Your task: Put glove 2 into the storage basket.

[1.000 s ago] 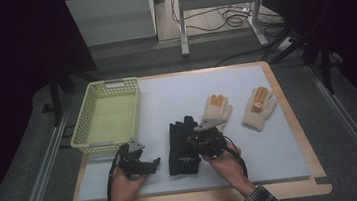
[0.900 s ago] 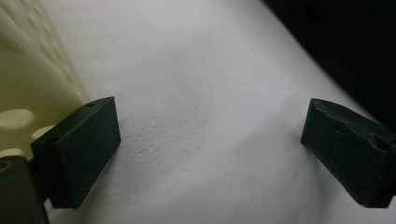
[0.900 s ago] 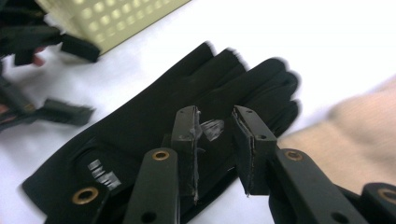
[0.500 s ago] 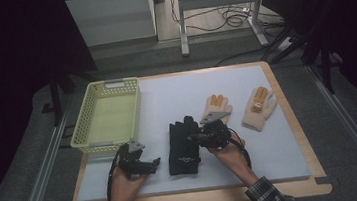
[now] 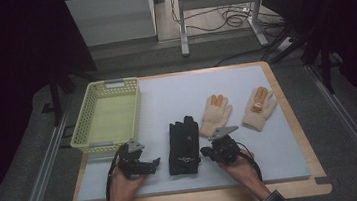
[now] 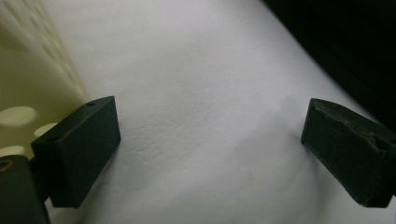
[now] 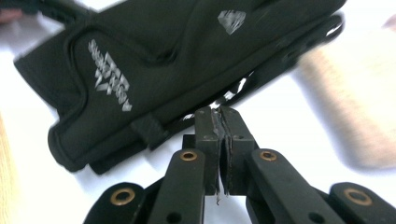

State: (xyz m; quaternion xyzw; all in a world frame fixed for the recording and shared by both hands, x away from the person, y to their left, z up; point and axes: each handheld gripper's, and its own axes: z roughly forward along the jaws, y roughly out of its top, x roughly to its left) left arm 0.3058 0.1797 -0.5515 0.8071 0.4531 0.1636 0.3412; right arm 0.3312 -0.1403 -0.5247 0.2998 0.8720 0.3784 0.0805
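Note:
A pair of black gloves [image 5: 183,145] lies stacked on the white mat [image 5: 176,93], near its front middle. My right gripper [image 5: 203,152] is just to their right, pointing at them. Its jaws are shut with nothing between them, a short way from the black glove's [image 7: 154,60] cuff edge. My left gripper [image 5: 156,161] rests left of the gloves, low over the mat. It is wide open, with bare mat [image 6: 196,70] between its fingers [image 6: 79,149]. Two cream gloves with orange fingers [image 5: 215,112] [image 5: 259,106] lie at the right.
A yellow-green mesh basket [image 5: 81,126] stands empty at the mat's left; its wall [image 6: 28,70] is close beside my left gripper. A cream glove [image 7: 355,93] lies blurred right of the black one. The wooden table edge [image 5: 197,199] runs along the front.
My right gripper has pulled back from over the black gloves toward the front edge, and now sits beside them. The left gripper has stayed put.

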